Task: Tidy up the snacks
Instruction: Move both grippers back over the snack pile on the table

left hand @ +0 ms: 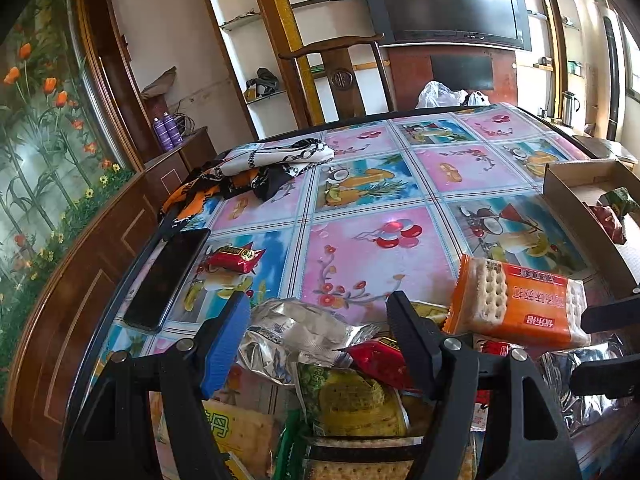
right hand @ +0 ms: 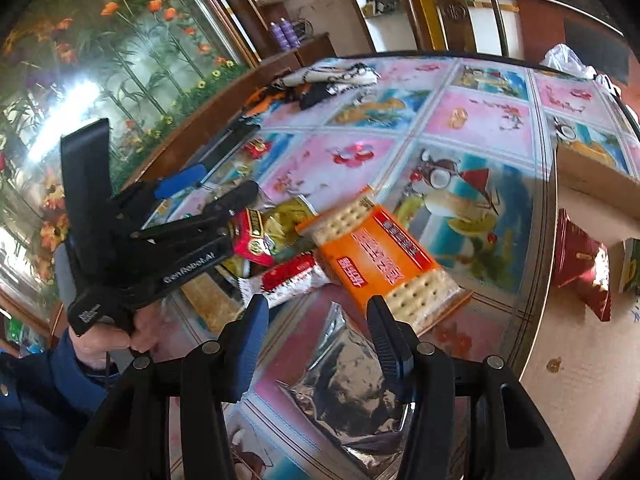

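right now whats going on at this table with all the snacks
A person holds a claw in each hand over a snack pile on the table. The left claw hangs open above a silver packet. The right claw is open over a foil bag, beside the orange cracker pack. A few snacks already sit in the cardboard box.

A black phone (left hand: 166, 278) lies flat near the table's (left hand: 400, 240) left edge. Beyond it sits a crumpled patterned scarf (left hand: 276, 164). A wooden chair (left hand: 340, 76) stands behind the table, a dark television (left hand: 452, 0) above, two purple bottles (left hand: 168, 132) on a side cabinet.
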Action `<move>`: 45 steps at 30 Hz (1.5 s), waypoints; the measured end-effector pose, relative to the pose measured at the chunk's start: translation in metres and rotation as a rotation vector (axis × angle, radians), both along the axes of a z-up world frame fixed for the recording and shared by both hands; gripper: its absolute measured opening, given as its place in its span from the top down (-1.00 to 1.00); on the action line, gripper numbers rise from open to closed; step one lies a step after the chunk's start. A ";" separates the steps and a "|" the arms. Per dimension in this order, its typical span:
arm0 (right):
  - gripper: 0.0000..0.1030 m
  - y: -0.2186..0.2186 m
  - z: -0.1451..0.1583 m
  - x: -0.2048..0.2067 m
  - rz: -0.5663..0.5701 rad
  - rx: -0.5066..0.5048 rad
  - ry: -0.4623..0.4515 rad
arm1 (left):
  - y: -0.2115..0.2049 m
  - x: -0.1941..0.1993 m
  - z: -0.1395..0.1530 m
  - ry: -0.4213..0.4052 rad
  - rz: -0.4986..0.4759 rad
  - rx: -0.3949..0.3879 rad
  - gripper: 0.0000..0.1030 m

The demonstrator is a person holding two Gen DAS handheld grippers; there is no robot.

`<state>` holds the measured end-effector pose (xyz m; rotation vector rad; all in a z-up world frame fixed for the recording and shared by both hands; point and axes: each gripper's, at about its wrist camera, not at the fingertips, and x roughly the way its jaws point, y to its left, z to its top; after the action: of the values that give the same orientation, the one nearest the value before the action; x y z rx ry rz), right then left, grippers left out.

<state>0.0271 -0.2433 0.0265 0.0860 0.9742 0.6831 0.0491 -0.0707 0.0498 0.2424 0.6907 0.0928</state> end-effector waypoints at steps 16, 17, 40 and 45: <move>-0.16 0.033 -0.008 -0.019 0.159 -0.062 0.034 | 0.003 0.001 -0.005 0.010 0.003 -0.003 -0.37; -0.16 0.034 -0.008 -0.020 0.173 -0.050 0.033 | 0.002 0.002 -0.004 0.011 0.001 -0.001 -0.37; -0.16 0.058 -0.009 -0.028 0.132 -0.077 -0.050 | 0.033 -0.020 0.020 -0.010 -0.009 -0.111 -0.36; -0.16 0.055 -0.008 -0.021 0.081 -0.019 -0.013 | 0.085 -0.050 0.016 0.094 -0.115 -0.228 -0.37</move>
<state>0.0062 -0.1879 0.0185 0.0255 0.9760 0.7478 -0.0012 0.0139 0.0661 0.0674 0.7723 -0.1079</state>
